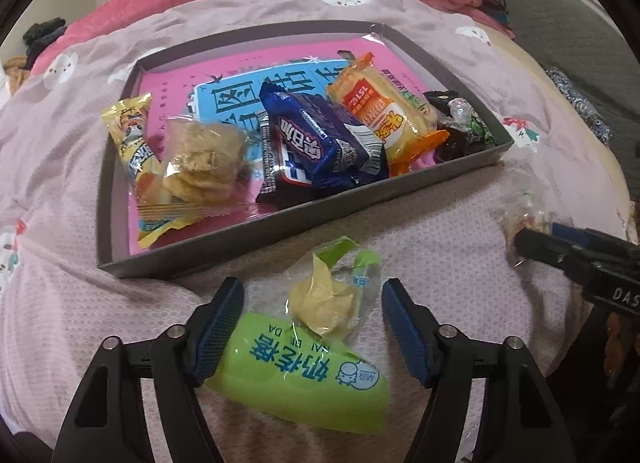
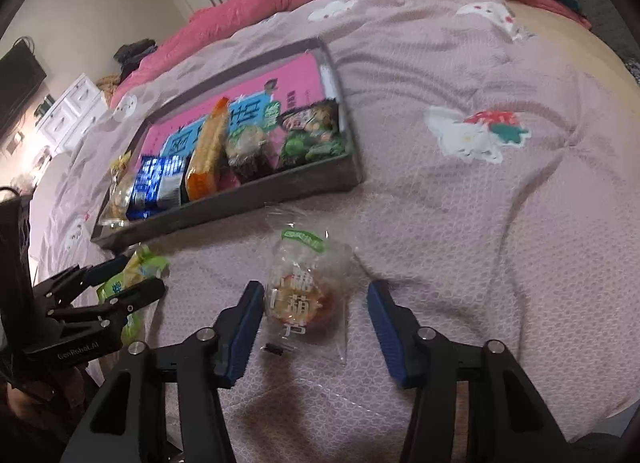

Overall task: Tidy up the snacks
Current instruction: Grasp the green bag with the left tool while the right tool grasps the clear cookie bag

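Below, crinkly plastic snack packets [image 1: 308, 347] lie on quilted bedspread [image 1: 440, 263].

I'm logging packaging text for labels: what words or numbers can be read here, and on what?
"MILK": green snack packet.
"DAS": right gripper, body, cut off.
"GenRobot.AI": left gripper, body.
Chinese print on the tray snacks and clear round snack packet: not legible enough to quote.

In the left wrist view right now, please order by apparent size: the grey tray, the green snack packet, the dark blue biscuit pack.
1. grey tray
2. green snack packet, though nearness to the camera enlarges it
3. dark blue biscuit pack
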Motion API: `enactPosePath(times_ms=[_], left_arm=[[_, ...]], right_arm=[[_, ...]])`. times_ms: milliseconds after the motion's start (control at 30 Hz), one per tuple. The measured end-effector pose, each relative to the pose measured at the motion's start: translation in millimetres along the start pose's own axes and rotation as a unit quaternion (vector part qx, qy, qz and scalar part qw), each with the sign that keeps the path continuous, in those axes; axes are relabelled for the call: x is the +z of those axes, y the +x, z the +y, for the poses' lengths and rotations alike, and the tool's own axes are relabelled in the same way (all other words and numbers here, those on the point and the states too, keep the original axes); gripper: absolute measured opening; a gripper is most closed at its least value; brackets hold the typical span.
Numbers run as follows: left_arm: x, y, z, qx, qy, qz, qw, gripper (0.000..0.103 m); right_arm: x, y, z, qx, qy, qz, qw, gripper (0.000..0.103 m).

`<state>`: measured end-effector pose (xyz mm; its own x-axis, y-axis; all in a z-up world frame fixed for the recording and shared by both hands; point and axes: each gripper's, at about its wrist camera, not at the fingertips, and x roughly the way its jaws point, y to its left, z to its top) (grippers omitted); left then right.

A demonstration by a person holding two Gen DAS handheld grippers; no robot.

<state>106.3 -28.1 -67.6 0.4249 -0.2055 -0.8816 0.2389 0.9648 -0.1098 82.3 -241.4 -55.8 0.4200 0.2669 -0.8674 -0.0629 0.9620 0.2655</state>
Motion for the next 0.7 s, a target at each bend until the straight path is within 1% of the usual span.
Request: enactPosePath(times_ms=[33, 100, 200, 267, 433, 533, 700], left_arm=[[0.2, 0.7, 0.4, -0.001, -0.002, 0.0, 1.0, 0.066], [0.7, 2.6, 2.4, -0.003, -0.008, 0.002, 1.0, 0.056], [0.7, 1.9, 5.1, -0.007, -0.016, -0.001, 0.9998, 0.048], [1.5, -0.8, 7.6, -0.018, -0.028, -0.008, 0.9994, 0.033], [3.1, -9.1, 11.5, -0.031, -0.04, -0.015, 0.9986, 0.033], [6.1, -21.0, 13.6, -0.047, -0.052, -0.022, 0.9973, 0.033], [17.3, -55.8, 19.5, -0.059, -0.065, -0.07, 0.9937, 0.032]], right_arm=[[0.1, 1.1, 1.6, 0.003, -0.004, 0.0, 1.0, 0.039], [-0.4, 1.5, 5.2, -0.001, -0.014, -0.003, 1.0, 0.039], [-0.8, -2.7, 7.4, 0.004, -0.019, -0.013, 1.0, 0.038], [-0.2, -9.6, 8.2, 0.011, -0.022, -0.028, 0.999, 0.037], [5.4, -28.9, 12.3, 0.026, -0.029, -0.078, 0.996, 0.037], [9.6, -38.8, 13.7, 0.04, -0.029, -0.105, 0.993, 0.037], [17.9, -46.4, 16.9, 0.055, -0.035, -0.127, 0.99, 0.037]])
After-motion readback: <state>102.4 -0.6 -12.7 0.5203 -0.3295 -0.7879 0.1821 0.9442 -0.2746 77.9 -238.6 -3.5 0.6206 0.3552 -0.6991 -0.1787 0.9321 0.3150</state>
